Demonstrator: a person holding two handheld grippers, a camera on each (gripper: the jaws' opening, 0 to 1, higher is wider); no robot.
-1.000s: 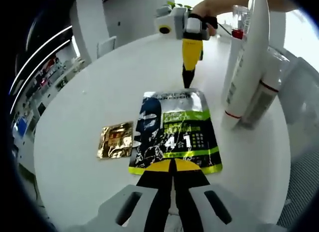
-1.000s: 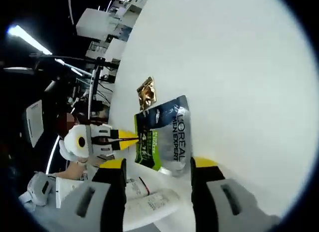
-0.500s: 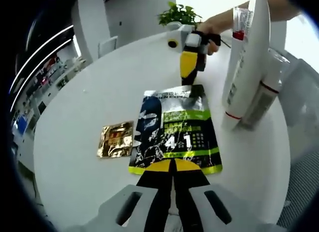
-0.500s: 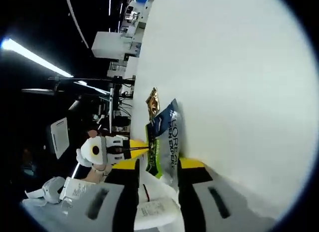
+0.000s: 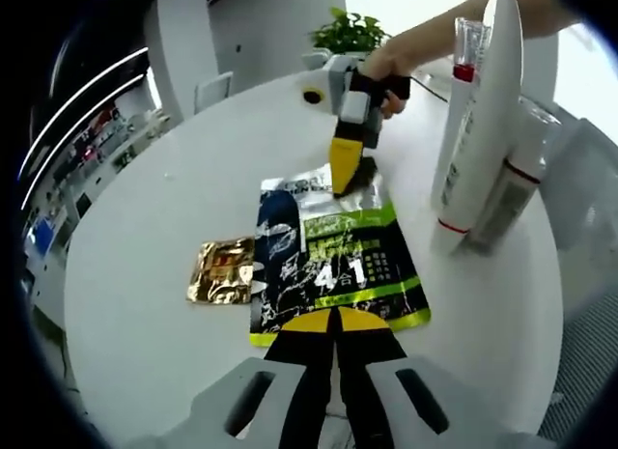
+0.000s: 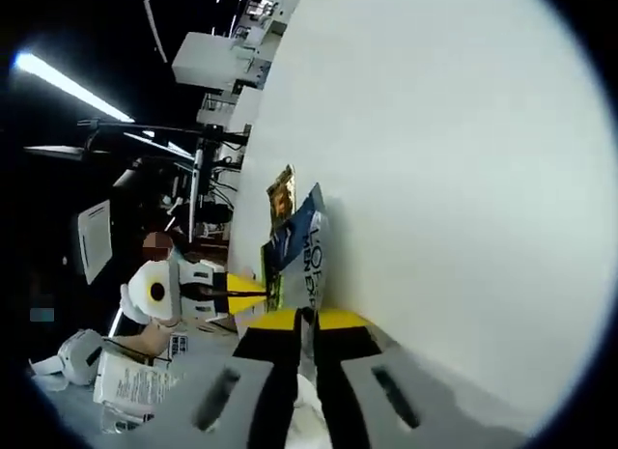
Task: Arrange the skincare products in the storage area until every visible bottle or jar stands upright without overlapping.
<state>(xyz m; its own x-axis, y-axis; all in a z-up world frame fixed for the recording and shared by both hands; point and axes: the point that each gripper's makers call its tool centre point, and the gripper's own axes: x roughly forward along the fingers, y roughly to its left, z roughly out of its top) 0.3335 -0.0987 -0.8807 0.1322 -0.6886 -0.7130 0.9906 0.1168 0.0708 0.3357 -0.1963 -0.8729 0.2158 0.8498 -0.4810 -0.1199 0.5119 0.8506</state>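
A black, green and silver sachet pouch (image 5: 323, 261) lies on the round white table (image 5: 145, 208). My left gripper (image 5: 335, 319) is shut on its near edge. My right gripper (image 5: 346, 179), held by a hand, is shut on the far silver edge, which is lifted and creased. In the right gripper view, my right gripper (image 6: 307, 319) pinches the pouch (image 6: 301, 261) edge-on, and the left gripper (image 6: 263, 285) holds the opposite end. A tall white tube (image 5: 483, 111) and a clear bottle with a red band (image 5: 512, 183) stand upright to the right.
A small gold sachet (image 5: 224, 271) lies flat left of the pouch, its gold face (image 6: 281, 192) showing beyond the pouch in the right gripper view. A slim red-capped bottle (image 5: 464, 48) stands behind the tube. A potted plant (image 5: 352, 29) sits at the far edge.
My right gripper came down onto the pouch's far edge and its jaws went from open to shut on it. That edge rose and creased. My left gripper stayed in place.
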